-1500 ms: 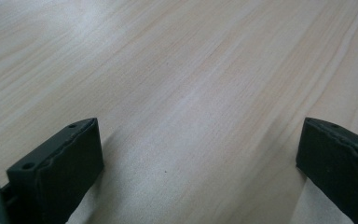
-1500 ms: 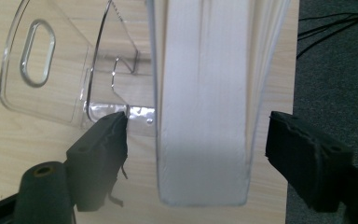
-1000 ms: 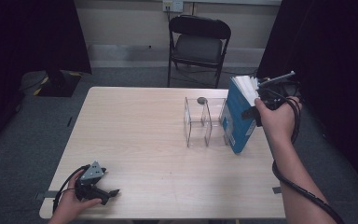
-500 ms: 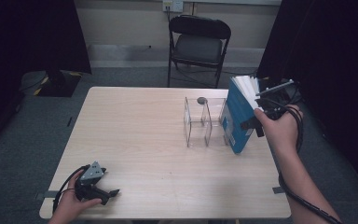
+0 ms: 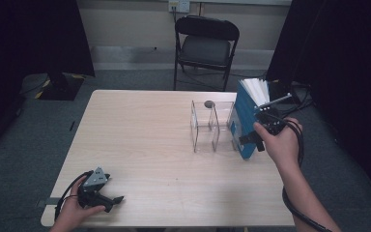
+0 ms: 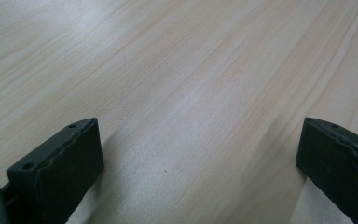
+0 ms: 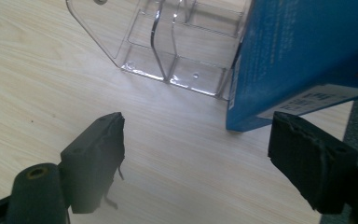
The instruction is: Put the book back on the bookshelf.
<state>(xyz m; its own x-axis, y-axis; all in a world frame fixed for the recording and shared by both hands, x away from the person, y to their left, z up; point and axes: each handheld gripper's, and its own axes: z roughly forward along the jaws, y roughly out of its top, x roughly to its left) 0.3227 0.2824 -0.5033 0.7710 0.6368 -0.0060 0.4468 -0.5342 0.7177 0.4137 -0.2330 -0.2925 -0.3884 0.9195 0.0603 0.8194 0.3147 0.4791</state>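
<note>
A blue book (image 5: pixel 246 123) stands tilted at the table's right edge, its white pages fanned at the top. It rests against the right end of a clear plastic file holder (image 5: pixel 205 126). My right gripper (image 5: pixel 251 139) is open just in front of the book's lower part. In the right gripper view the jaws stand wide apart over bare table, with the right gripper (image 7: pixel 196 126) below the blue book (image 7: pixel 303 46) and the clear holder (image 7: pixel 177 46). At the table's front left corner my left gripper (image 5: pixel 115 199) lies low on the wood, and the left gripper (image 6: pixel 198 128) is open with nothing in it.
The light wooden table (image 5: pixel 140 140) has a small dark round object (image 5: pixel 208 103) behind the holder. A black folding chair (image 5: pixel 205 46) stands beyond the far edge. Dark curtains hang at both sides. The right table edge runs close beside the book.
My right hand has come down from the book's top and back toward the front of the table. The book now leans on the holder. The left gripper has not moved.
</note>
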